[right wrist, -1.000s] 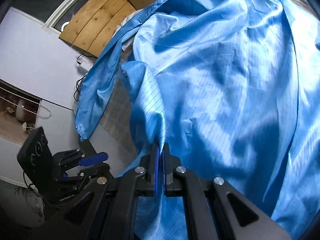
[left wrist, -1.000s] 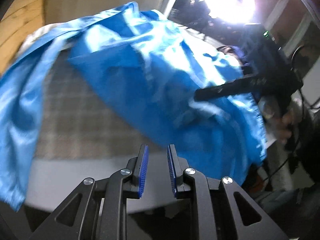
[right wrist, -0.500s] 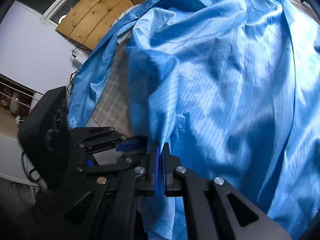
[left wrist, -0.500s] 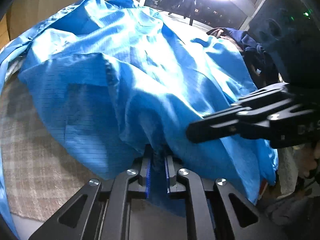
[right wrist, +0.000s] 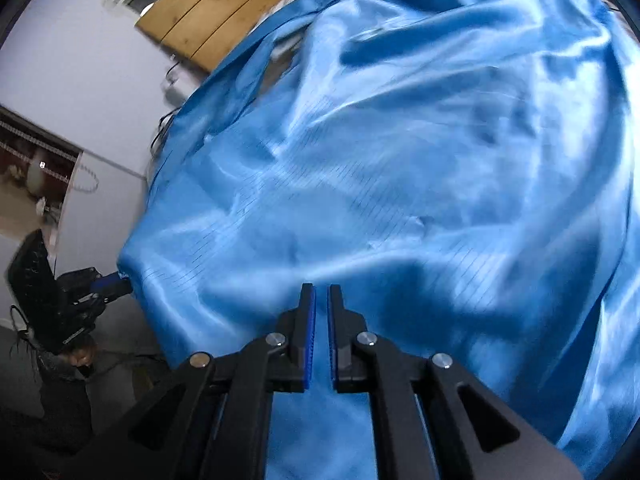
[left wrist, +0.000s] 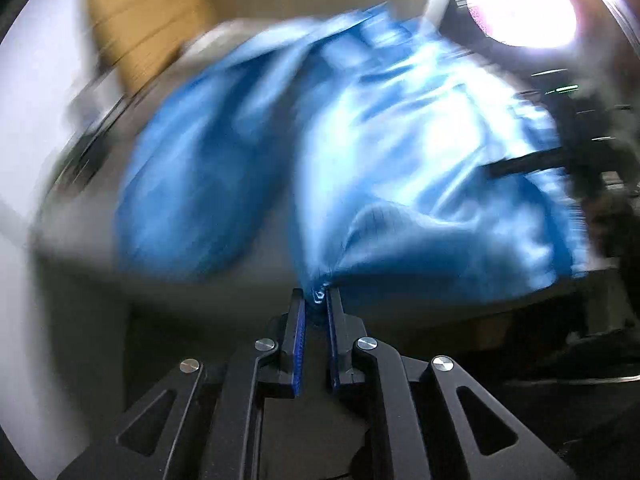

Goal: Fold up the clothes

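A shiny blue garment point(left wrist: 400, 152) billows over the table, blurred by motion in the left wrist view. My left gripper point(left wrist: 318, 297) is shut on a small bunch of its hem at the fingertips. In the right wrist view the garment point(right wrist: 420, 152) fills most of the frame, and the left gripper point(right wrist: 120, 278) pulls one corner out to the far left. My right gripper point(right wrist: 321, 292) has its jaws nearly together on the cloth, which hangs below it. The right gripper point(left wrist: 516, 166) shows as a dark bar at the garment's right side.
A wooden board point(right wrist: 224, 12) leans on the wall behind the table. A grey table edge point(left wrist: 192, 292) lies under the cloth. A hand point(right wrist: 80, 356) holds the left gripper's handle. A bright lamp point(left wrist: 524, 12) glares at the upper right.
My left gripper closed on the hem and pulled back to the left, stretching the cloth out away from the right gripper. The slit between the right jaws looks slightly wider.
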A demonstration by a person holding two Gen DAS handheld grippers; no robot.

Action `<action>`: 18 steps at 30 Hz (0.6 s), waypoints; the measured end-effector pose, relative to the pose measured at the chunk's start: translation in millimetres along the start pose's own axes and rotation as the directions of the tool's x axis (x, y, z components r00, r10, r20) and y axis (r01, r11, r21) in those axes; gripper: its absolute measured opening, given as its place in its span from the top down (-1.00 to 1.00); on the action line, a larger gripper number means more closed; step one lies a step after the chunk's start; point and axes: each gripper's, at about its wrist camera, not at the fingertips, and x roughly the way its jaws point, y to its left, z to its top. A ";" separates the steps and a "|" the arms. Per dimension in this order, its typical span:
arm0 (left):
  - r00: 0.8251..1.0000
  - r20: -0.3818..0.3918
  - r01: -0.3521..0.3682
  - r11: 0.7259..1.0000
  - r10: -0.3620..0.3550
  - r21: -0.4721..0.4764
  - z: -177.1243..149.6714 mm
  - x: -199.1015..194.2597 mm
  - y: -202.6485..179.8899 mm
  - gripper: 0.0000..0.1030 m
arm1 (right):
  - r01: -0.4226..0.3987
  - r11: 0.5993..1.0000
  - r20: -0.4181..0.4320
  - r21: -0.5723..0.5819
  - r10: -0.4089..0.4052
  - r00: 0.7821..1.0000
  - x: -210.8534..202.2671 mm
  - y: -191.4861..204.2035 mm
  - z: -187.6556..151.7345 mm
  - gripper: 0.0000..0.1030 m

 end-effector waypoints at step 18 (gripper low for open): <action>0.987 -0.080 0.161 0.922 -0.142 0.352 59.8 45.7 -152.8 0.99 | 0.560 0.817 -0.048 0.135 -0.560 0.827 -117.5 -90.8 -134.8 -0.08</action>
